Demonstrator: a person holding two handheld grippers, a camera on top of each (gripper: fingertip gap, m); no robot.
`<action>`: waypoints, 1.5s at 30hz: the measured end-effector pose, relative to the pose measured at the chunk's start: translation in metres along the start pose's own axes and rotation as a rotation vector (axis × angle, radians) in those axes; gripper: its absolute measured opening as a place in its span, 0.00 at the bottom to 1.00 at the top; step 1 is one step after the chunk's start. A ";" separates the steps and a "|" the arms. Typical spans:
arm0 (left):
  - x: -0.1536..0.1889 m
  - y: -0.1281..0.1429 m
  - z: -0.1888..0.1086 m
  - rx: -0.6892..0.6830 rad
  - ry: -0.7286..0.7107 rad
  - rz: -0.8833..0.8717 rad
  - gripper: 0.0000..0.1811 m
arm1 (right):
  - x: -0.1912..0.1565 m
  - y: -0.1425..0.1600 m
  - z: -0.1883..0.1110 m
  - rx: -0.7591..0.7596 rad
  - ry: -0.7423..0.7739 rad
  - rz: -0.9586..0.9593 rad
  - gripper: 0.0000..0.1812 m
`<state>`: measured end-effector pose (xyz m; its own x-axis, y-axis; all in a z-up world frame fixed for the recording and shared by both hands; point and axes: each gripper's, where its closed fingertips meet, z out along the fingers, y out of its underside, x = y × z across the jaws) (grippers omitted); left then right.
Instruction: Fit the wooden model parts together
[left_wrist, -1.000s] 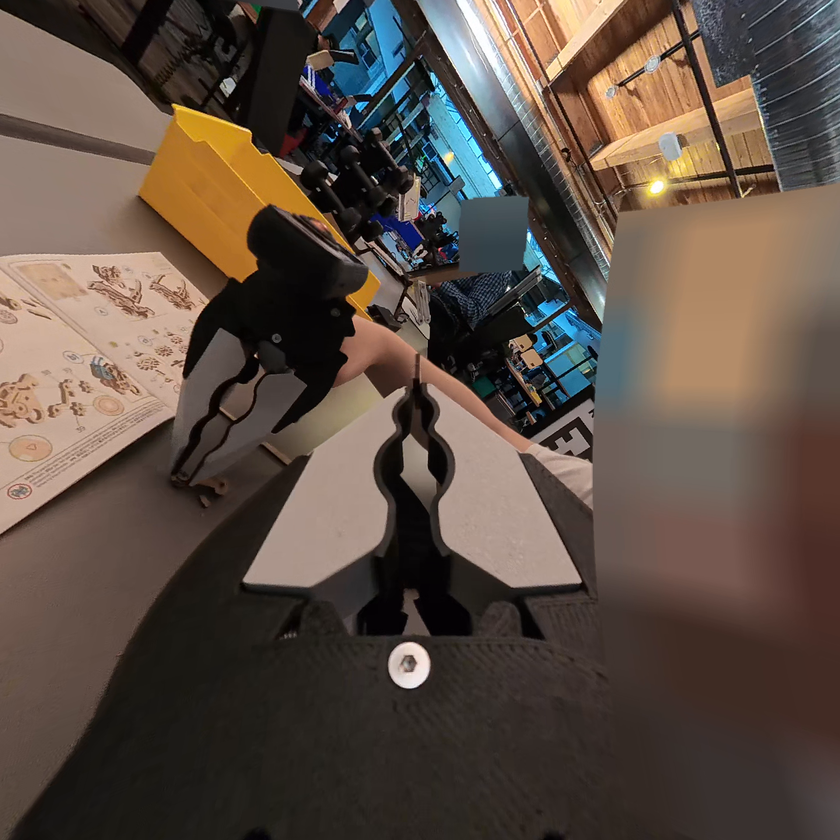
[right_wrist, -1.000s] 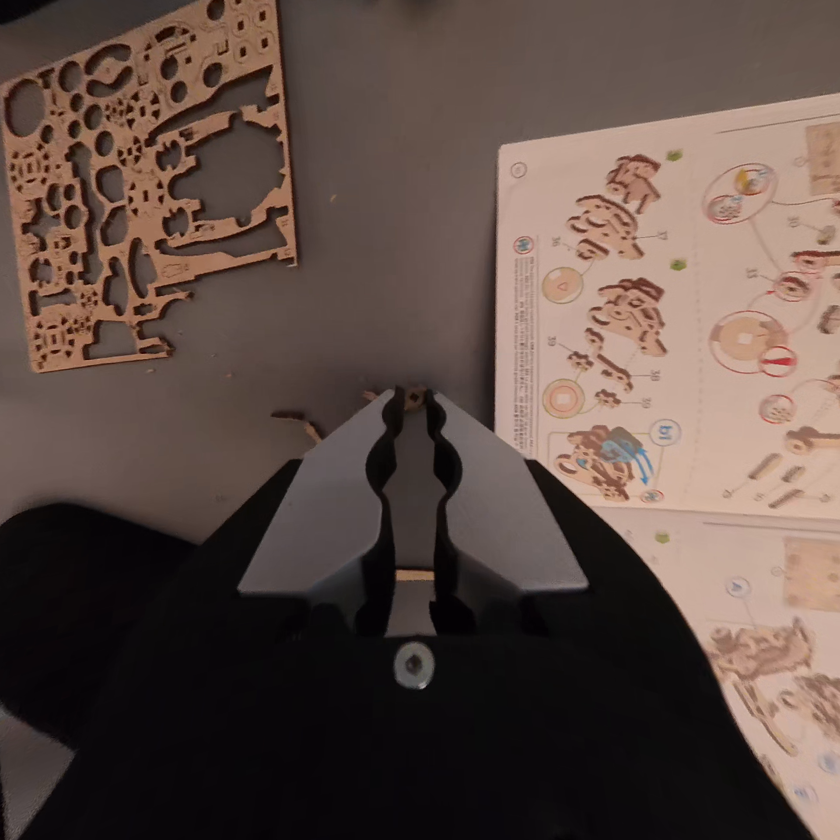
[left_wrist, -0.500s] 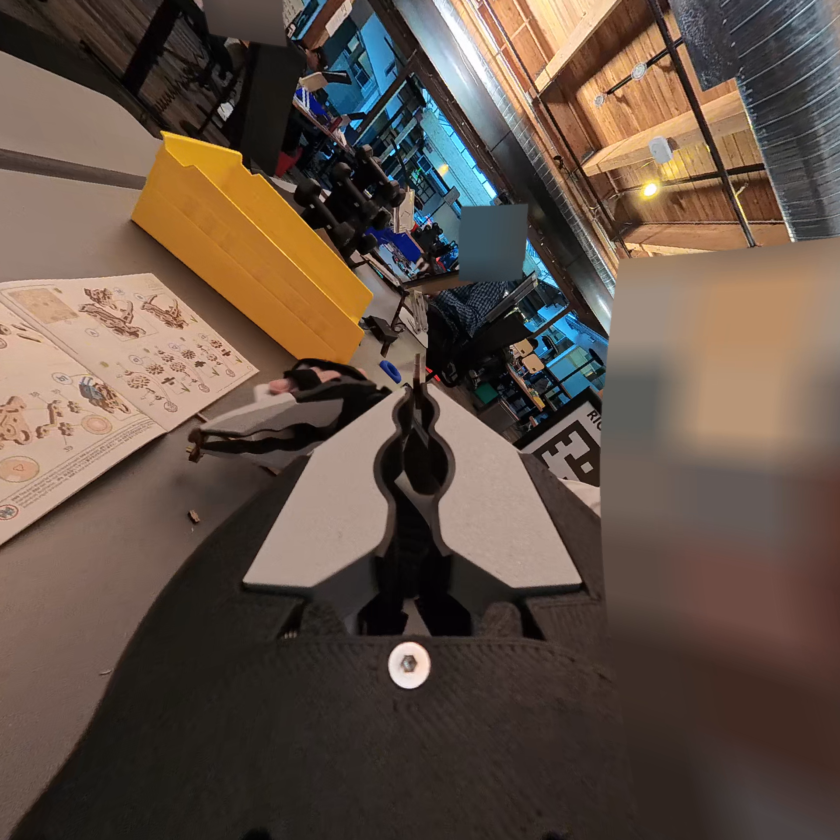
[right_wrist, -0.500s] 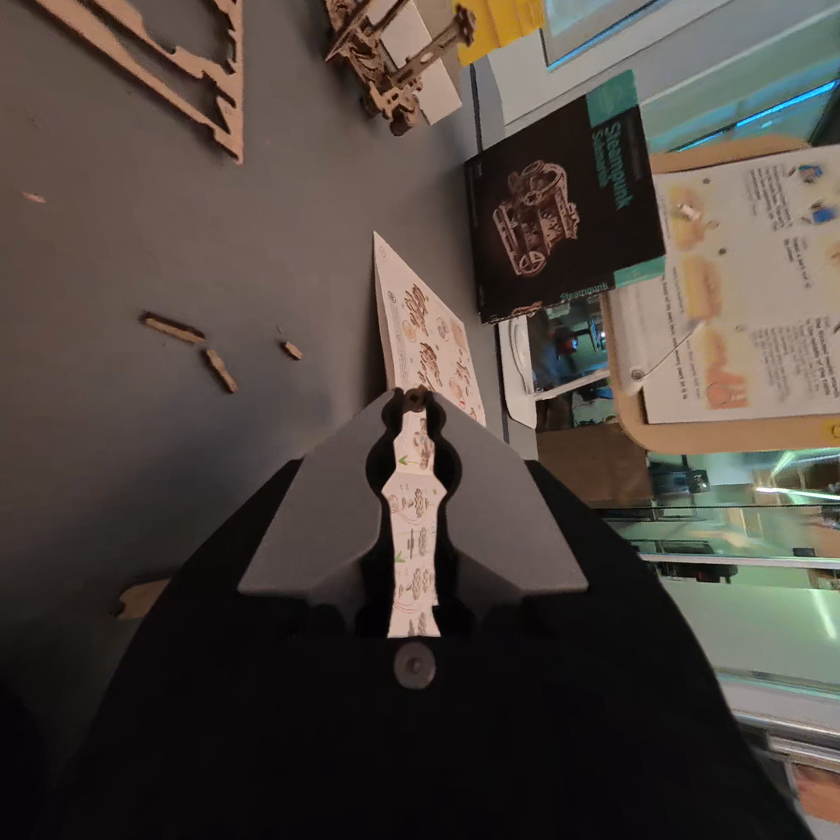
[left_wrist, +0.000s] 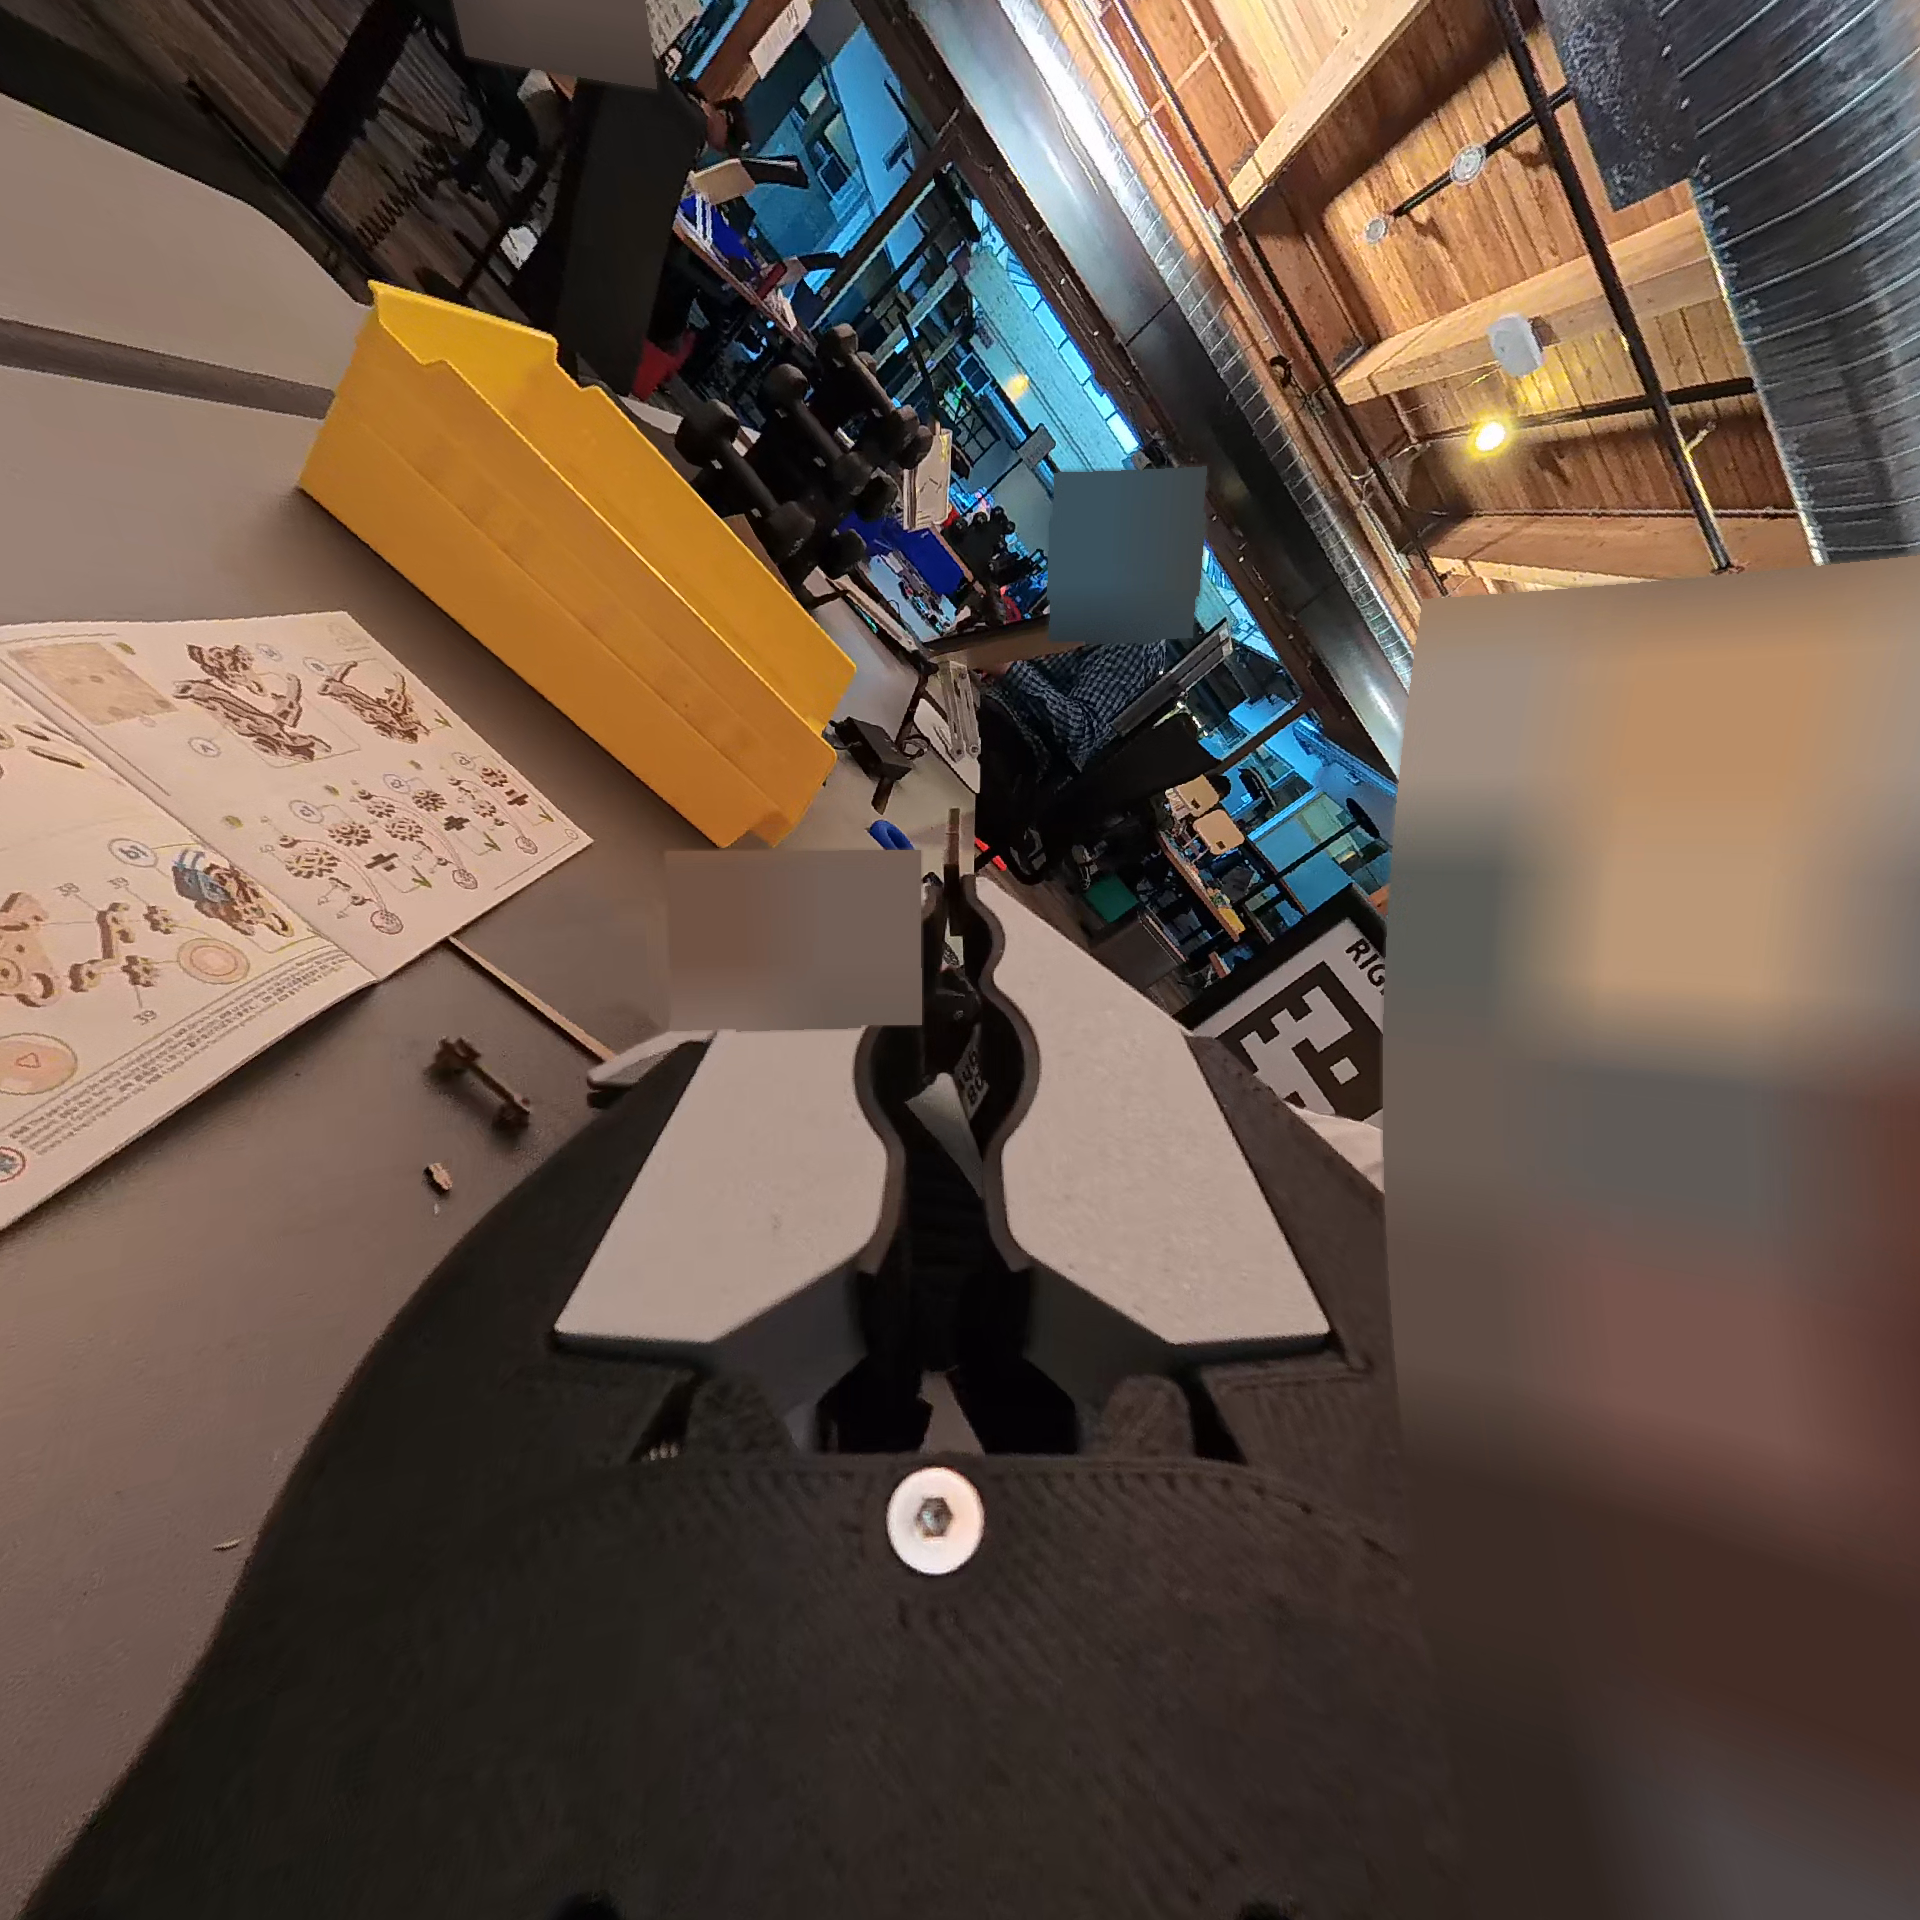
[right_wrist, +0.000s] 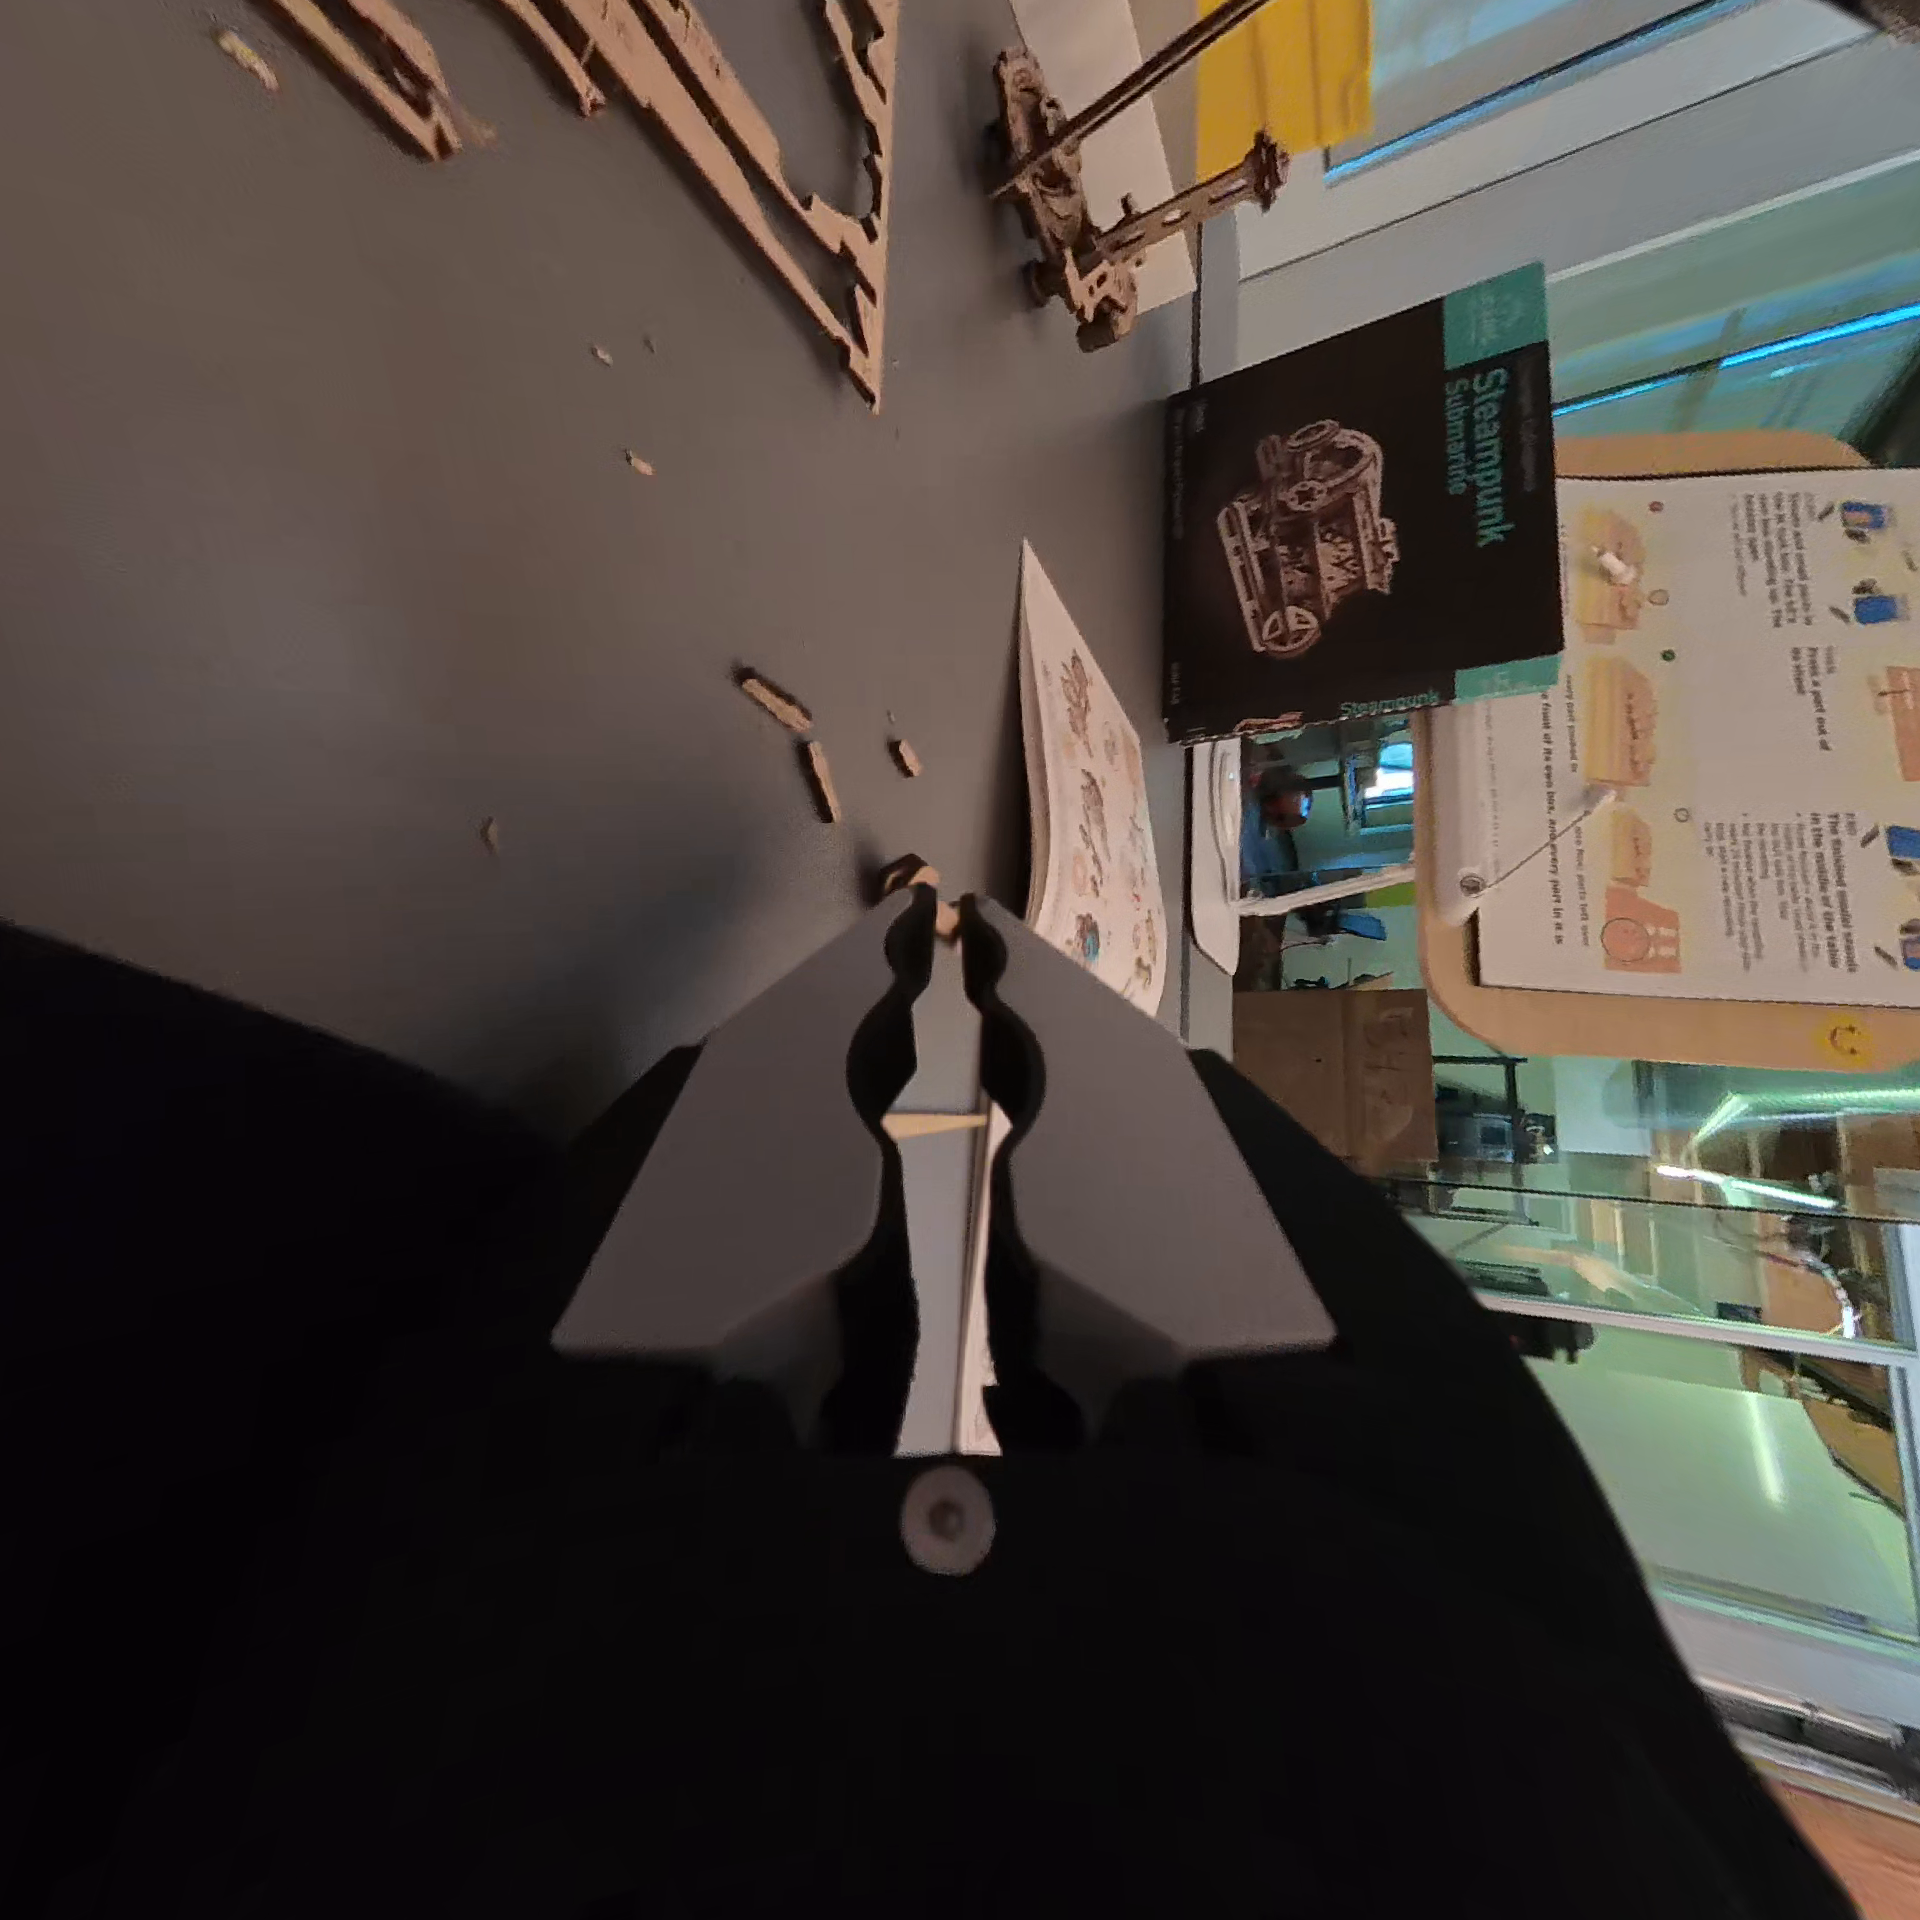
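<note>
While both tools sit tilted over the grey table (left_wrist: 156, 1403), the scene runs near to far:
Left gripper (left_wrist: 954, 883): jaws clenched on a thin dark wooden strip (left_wrist: 954, 836) that sticks out past the tips
Right gripper (right_wrist: 943, 914): jaws pinched on a small pale wooden piece (right_wrist: 945, 916)
Table near the tips: a small axle-like part (left_wrist: 480, 1083), loose wooden offcuts (right_wrist: 774, 698)
Beside them: open instruction booklet (left_wrist: 260, 831)
Farther off: punched-out wooden sheet (right_wrist: 821, 197), part-built wooden model (right_wrist: 1091, 239), yellow bin (left_wrist: 582, 582), black kit box (right_wrist: 1361, 520)
</note>
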<state>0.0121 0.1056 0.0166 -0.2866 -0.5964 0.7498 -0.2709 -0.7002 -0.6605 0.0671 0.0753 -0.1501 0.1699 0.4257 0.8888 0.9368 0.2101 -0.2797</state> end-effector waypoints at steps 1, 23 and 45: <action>0.000 0.000 0.000 0.001 0.000 0.001 0.00 | 0.000 0.000 -0.003 -0.006 -0.009 0.027 0.01; -0.005 0.004 0.002 -0.013 0.007 -0.027 0.00 | -0.004 0.017 0.020 -0.345 -0.153 0.861 0.14; -0.115 0.084 0.008 -0.300 -0.433 -0.098 0.00 | 0.028 0.033 -0.023 -0.146 -0.235 1.064 0.04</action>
<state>0.0293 0.1123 -0.1252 0.1416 -0.6859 0.7138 -0.5463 -0.6554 -0.5215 0.1103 0.0739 -0.1258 0.8643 0.4877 0.1232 0.3758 -0.4631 -0.8027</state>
